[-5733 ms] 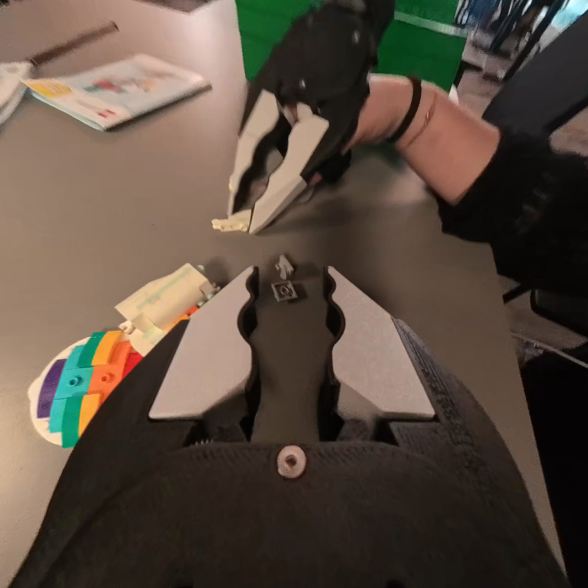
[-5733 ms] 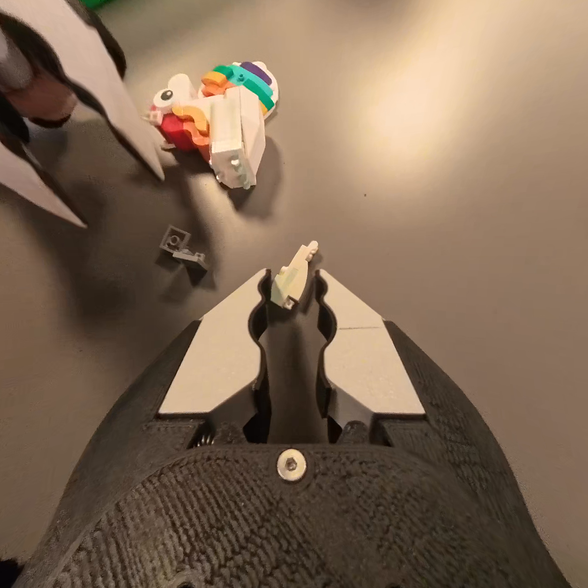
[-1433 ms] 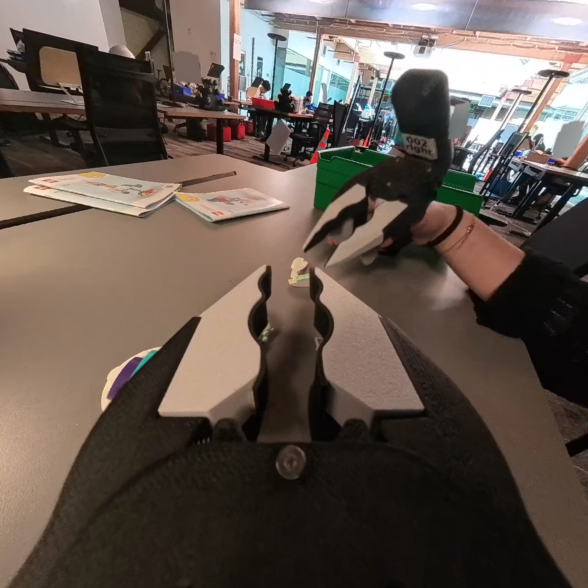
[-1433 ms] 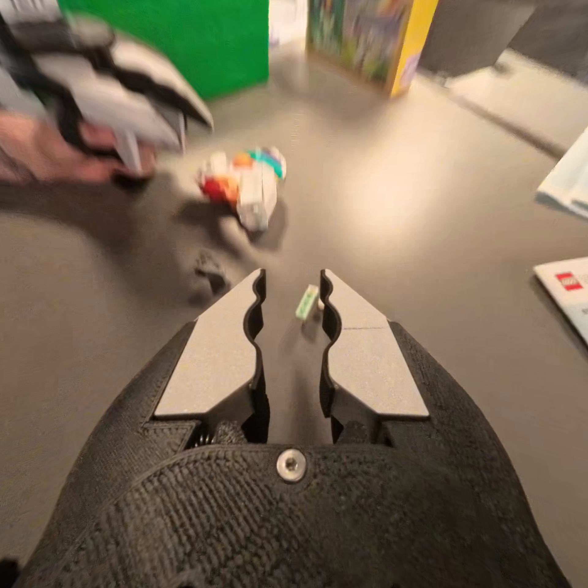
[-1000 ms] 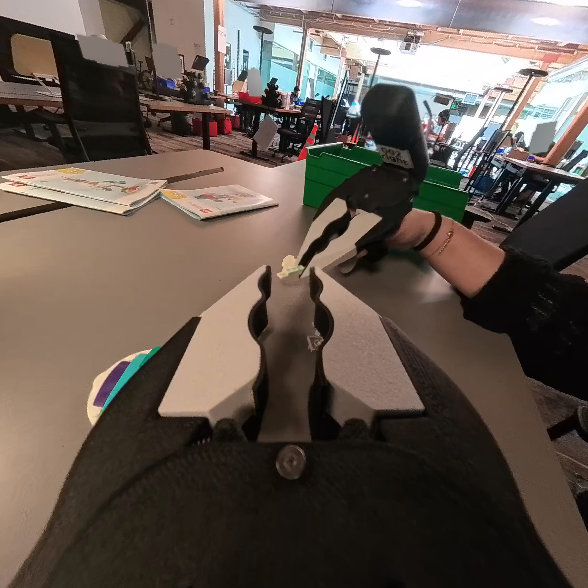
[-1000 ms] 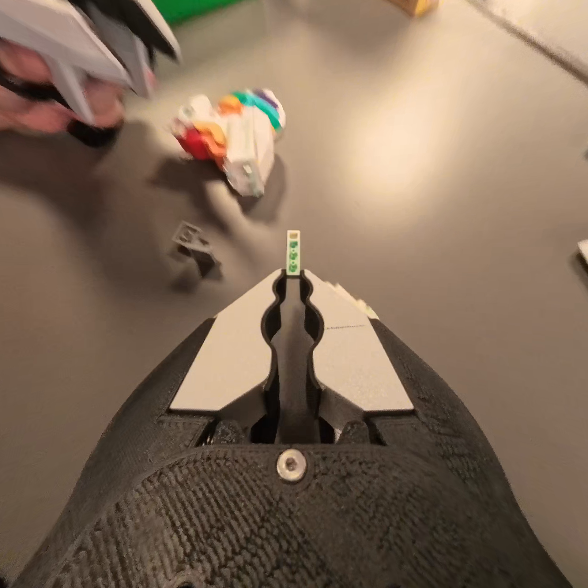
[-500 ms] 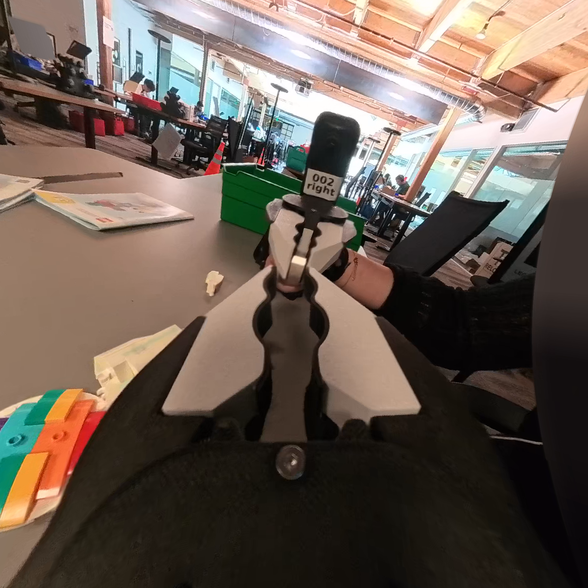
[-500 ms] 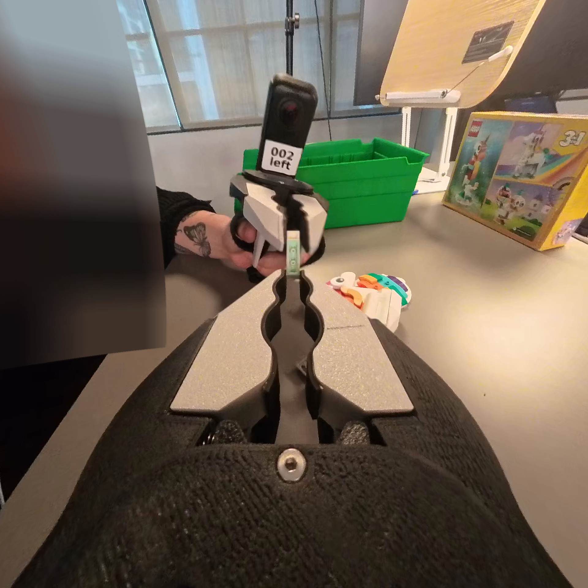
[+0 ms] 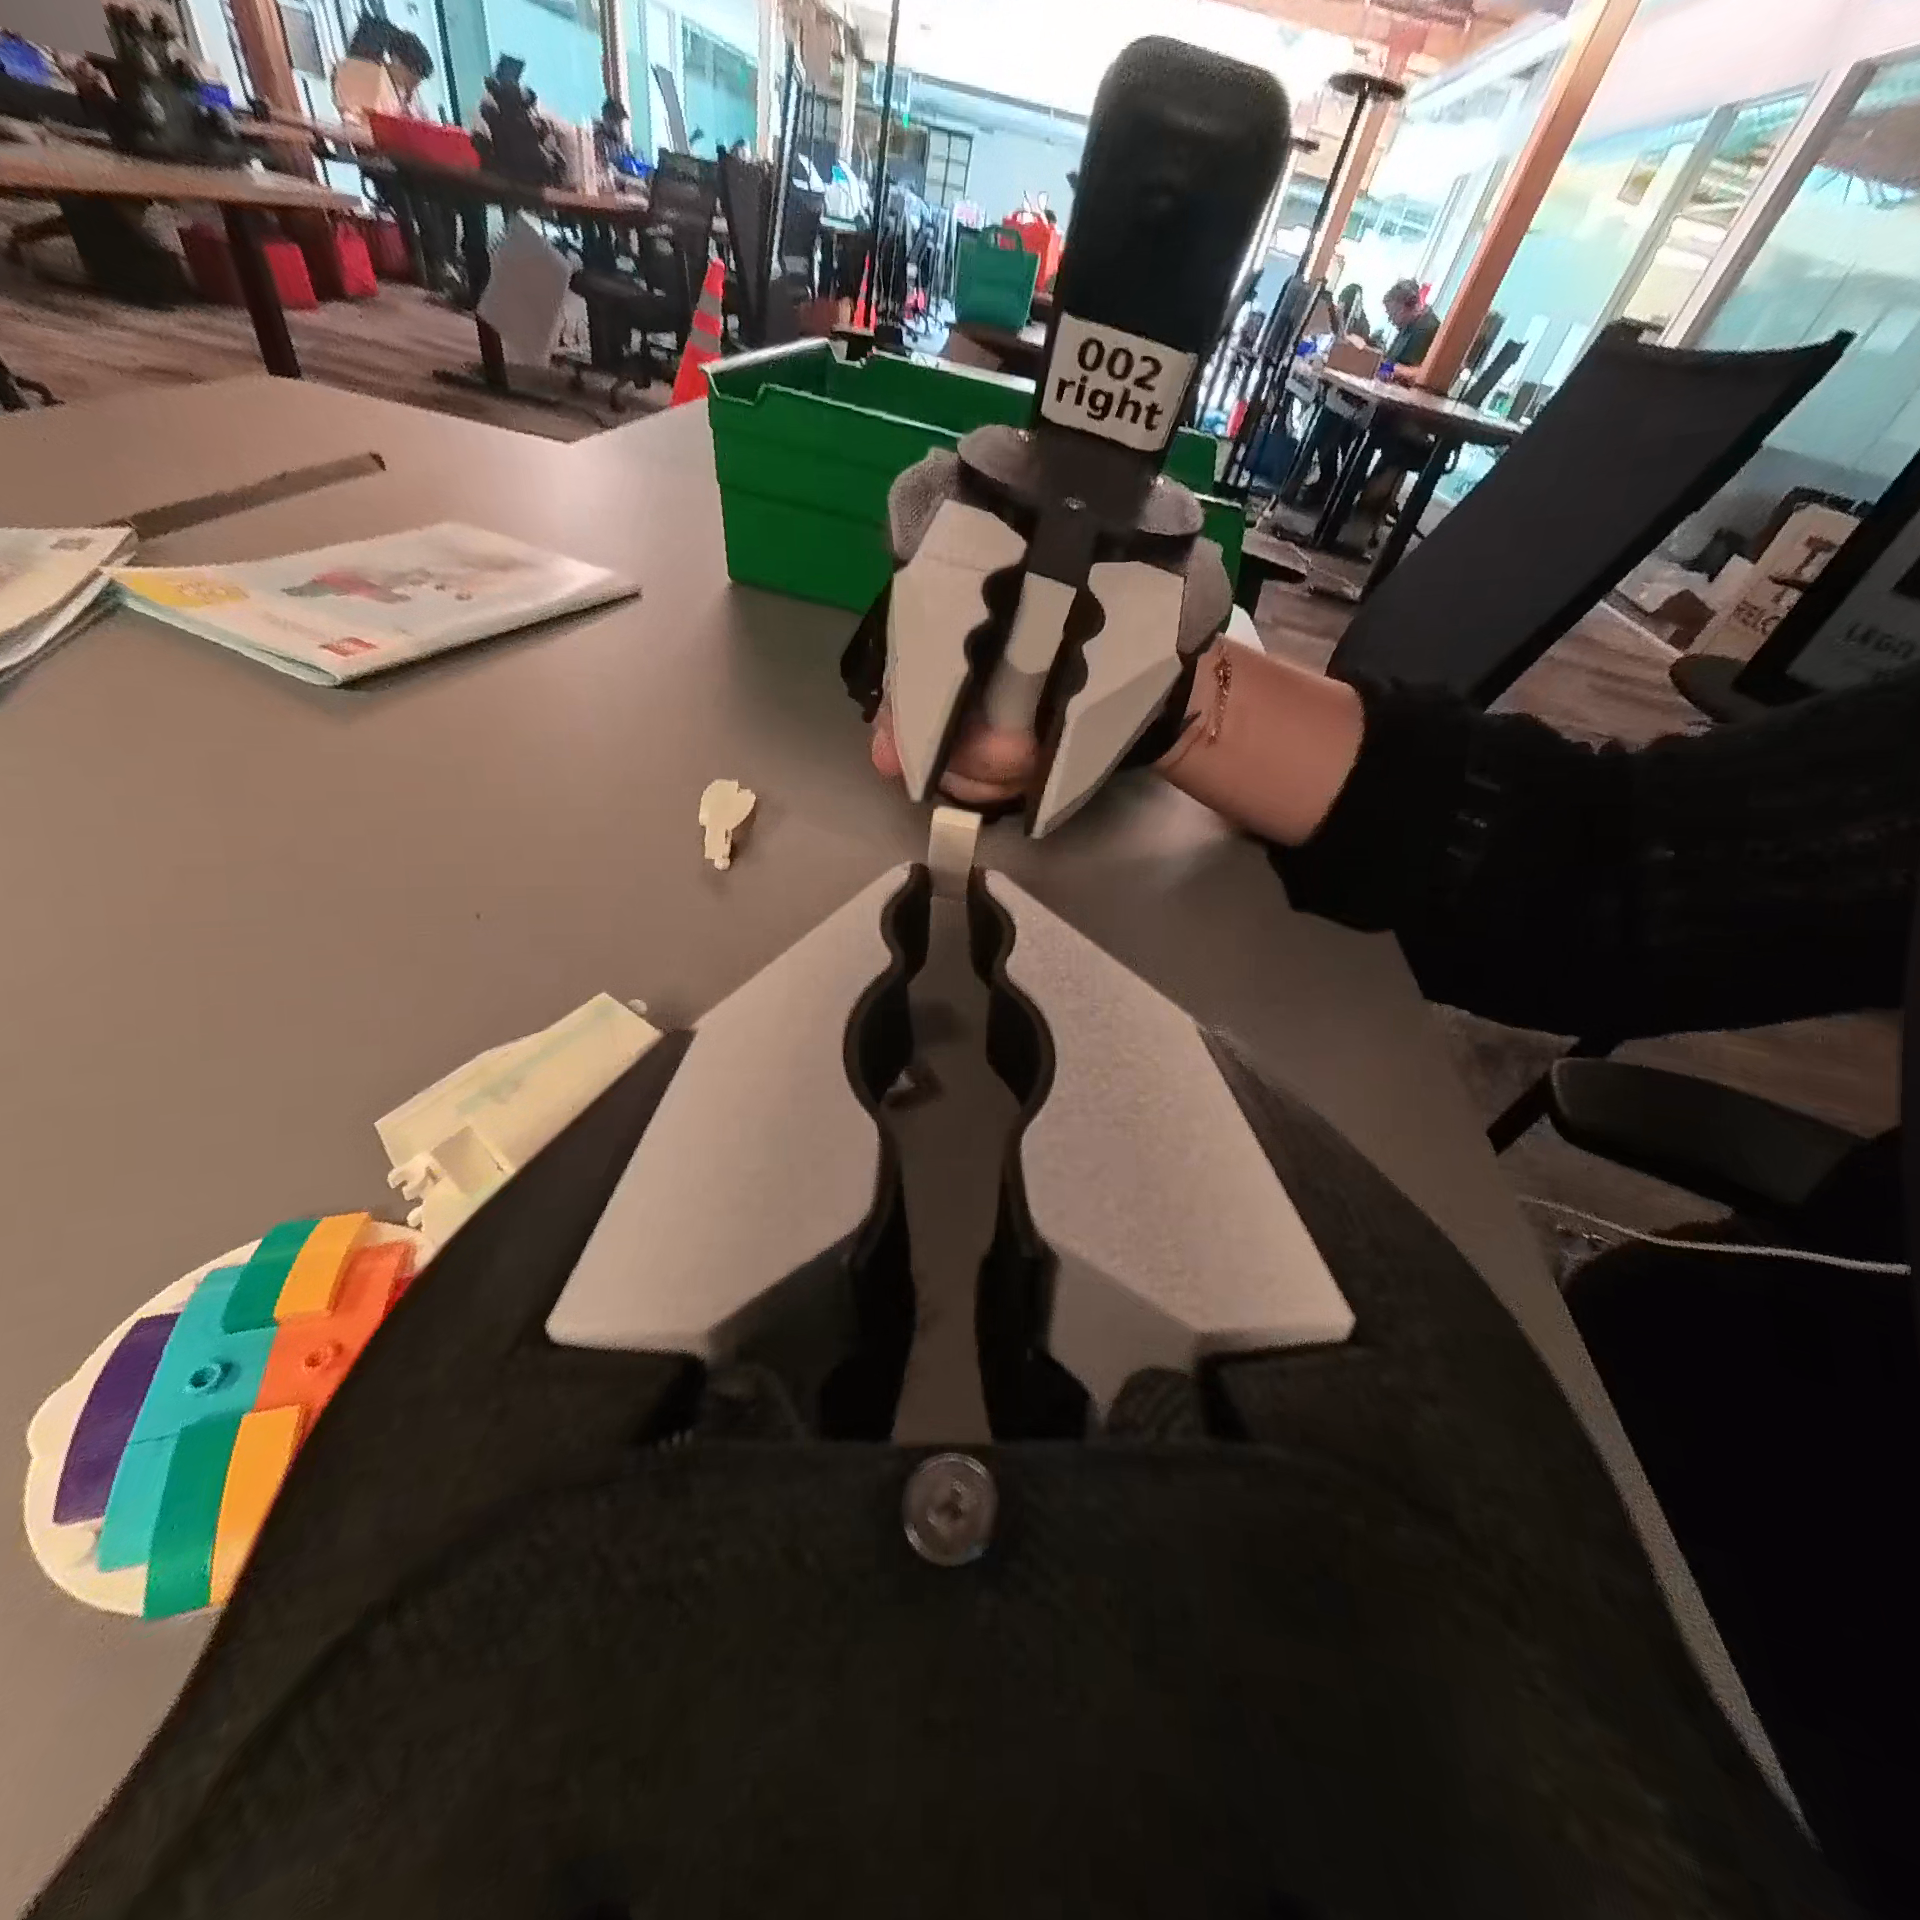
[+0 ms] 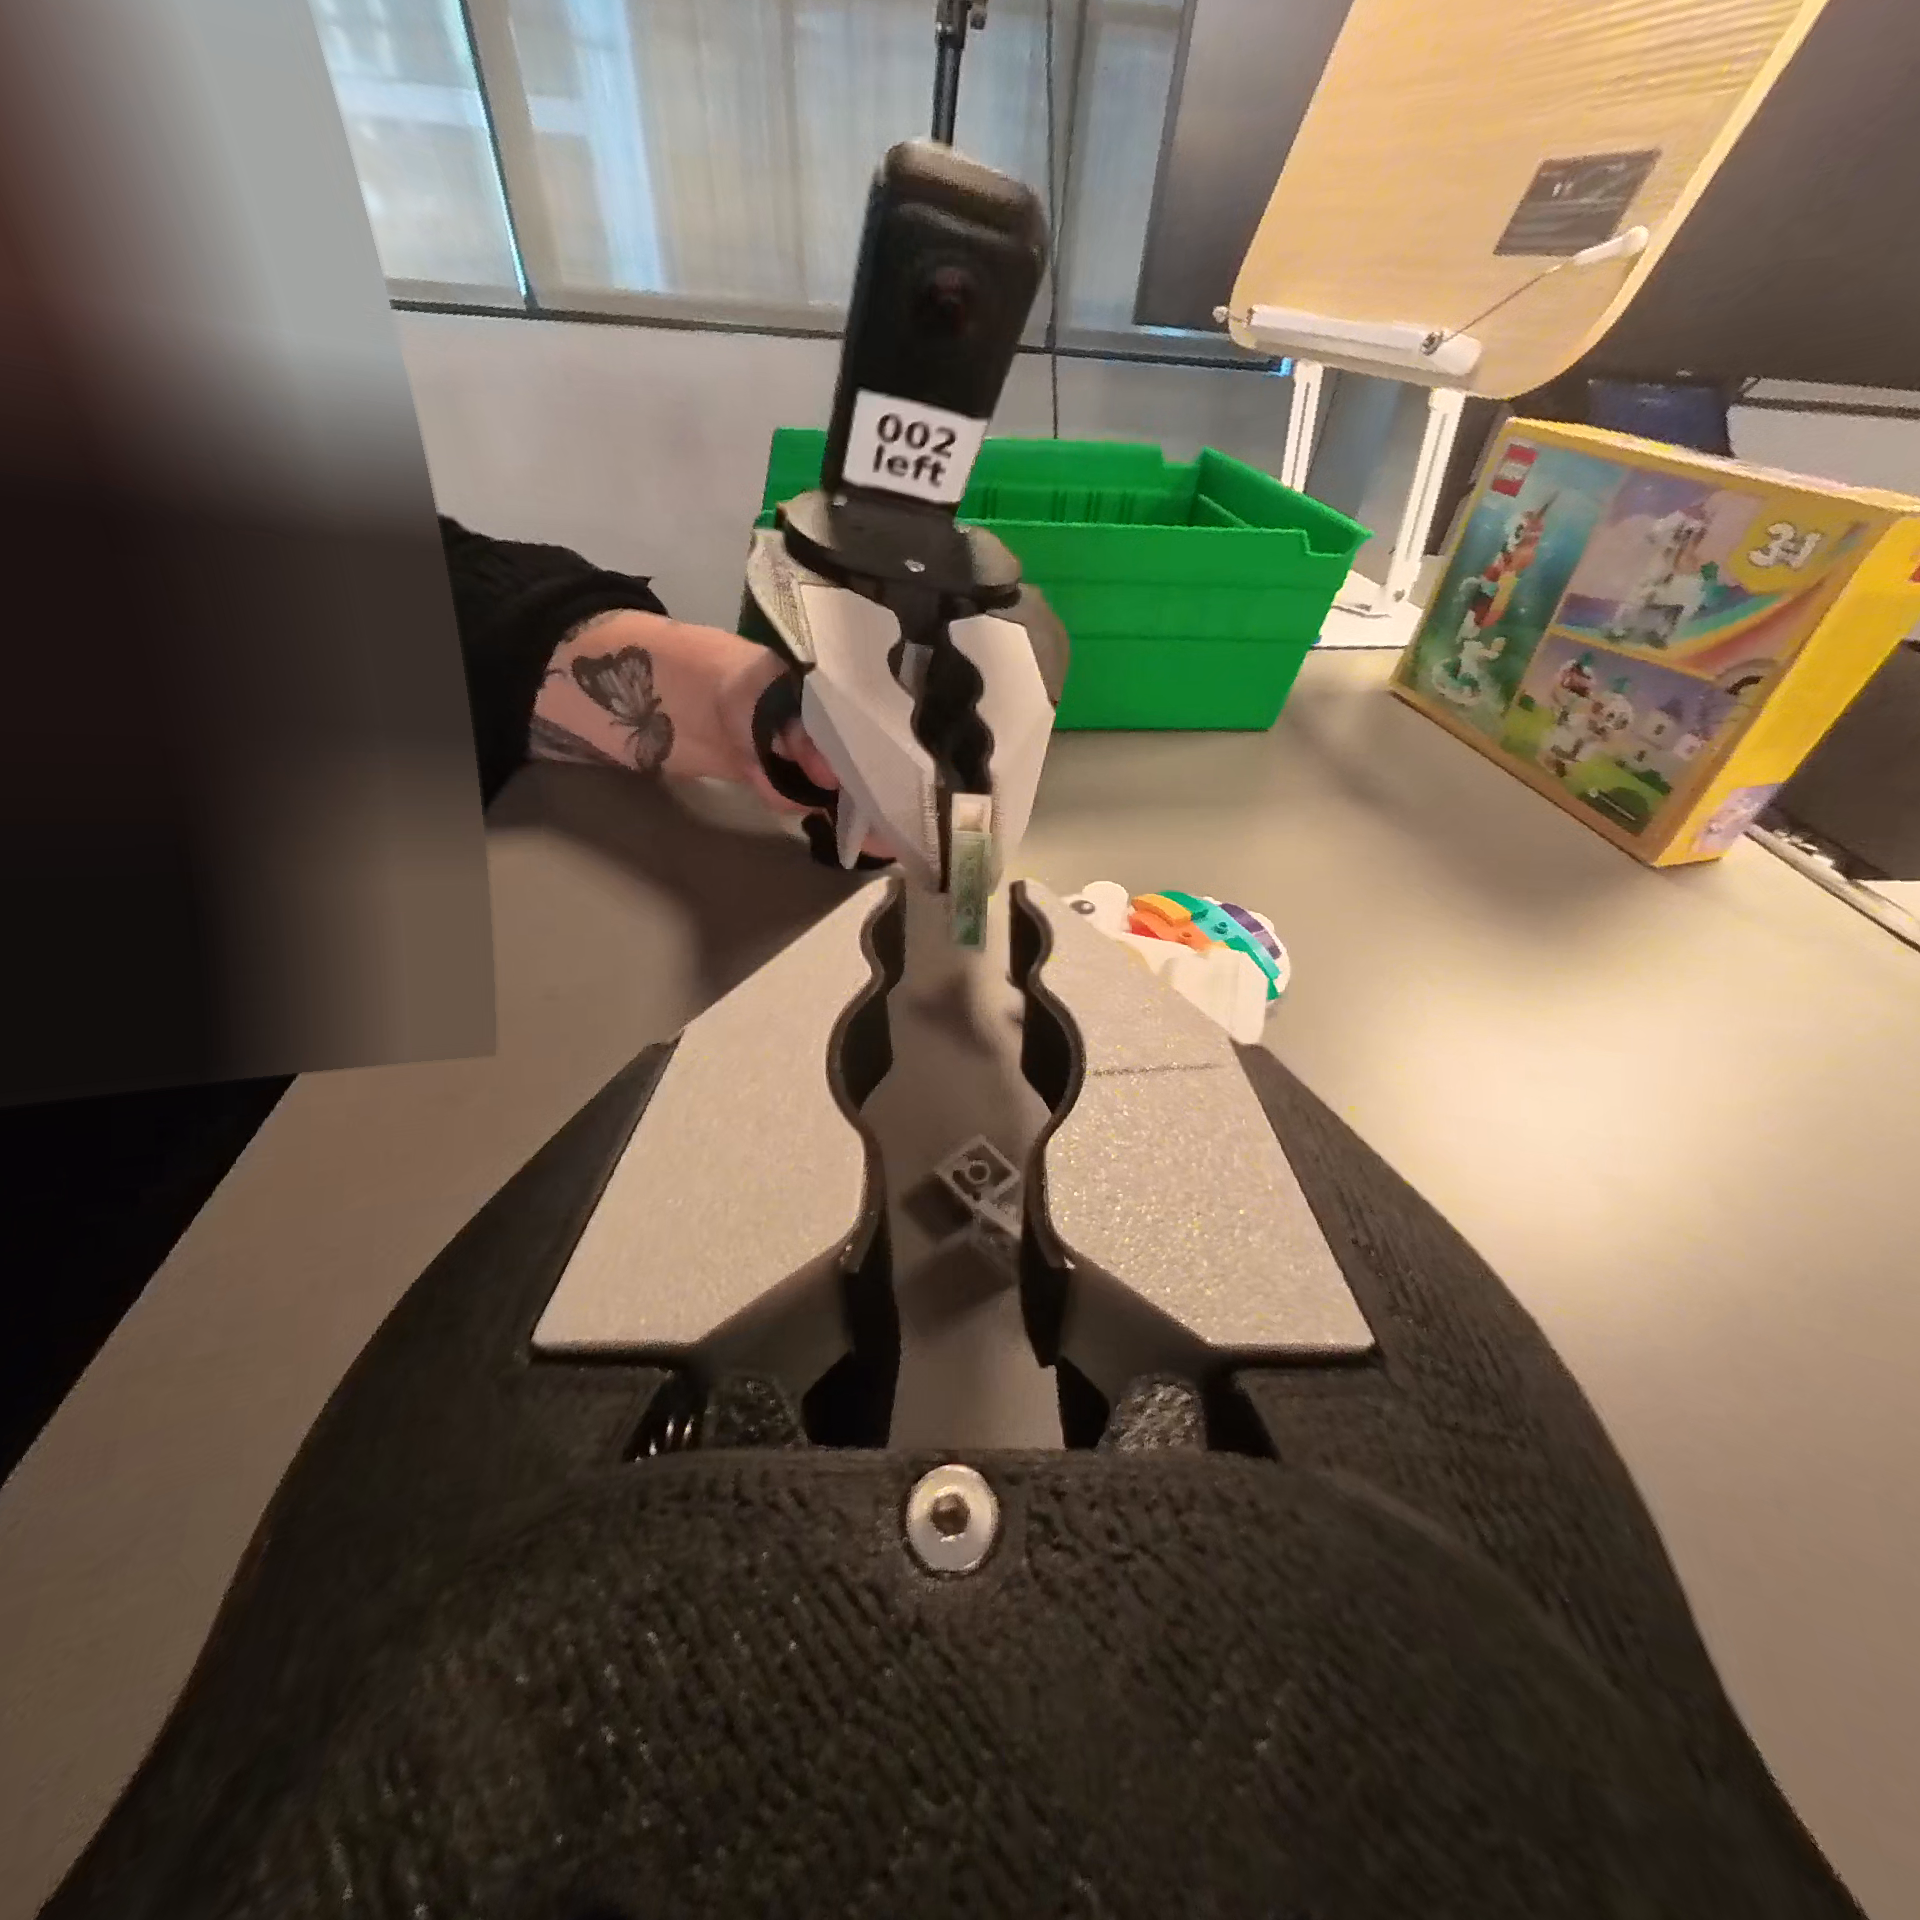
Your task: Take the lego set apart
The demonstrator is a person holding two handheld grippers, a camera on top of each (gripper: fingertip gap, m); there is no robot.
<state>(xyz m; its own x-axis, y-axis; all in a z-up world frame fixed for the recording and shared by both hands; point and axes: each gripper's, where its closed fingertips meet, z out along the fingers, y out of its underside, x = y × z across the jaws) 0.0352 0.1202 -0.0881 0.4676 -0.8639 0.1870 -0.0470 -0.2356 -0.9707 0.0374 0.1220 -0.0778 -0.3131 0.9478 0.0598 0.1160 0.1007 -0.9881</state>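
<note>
My left gripper (image 9: 943,883) is clamped on the little white-green strip (image 10: 971,883), held mid-air over the bench. Right gripper (image 10: 956,904) is spread, empty. Rainbow model (image 10: 1195,951) sits mid-bench. Next I'd guess: right pinches the strip's free end to split it.

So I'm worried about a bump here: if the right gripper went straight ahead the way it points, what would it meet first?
Most likely the small white-and-green lego strip pinched by the left gripper, hanging just beyond the open right gripper. Depth is hard to judge, but they look very close.
</note>
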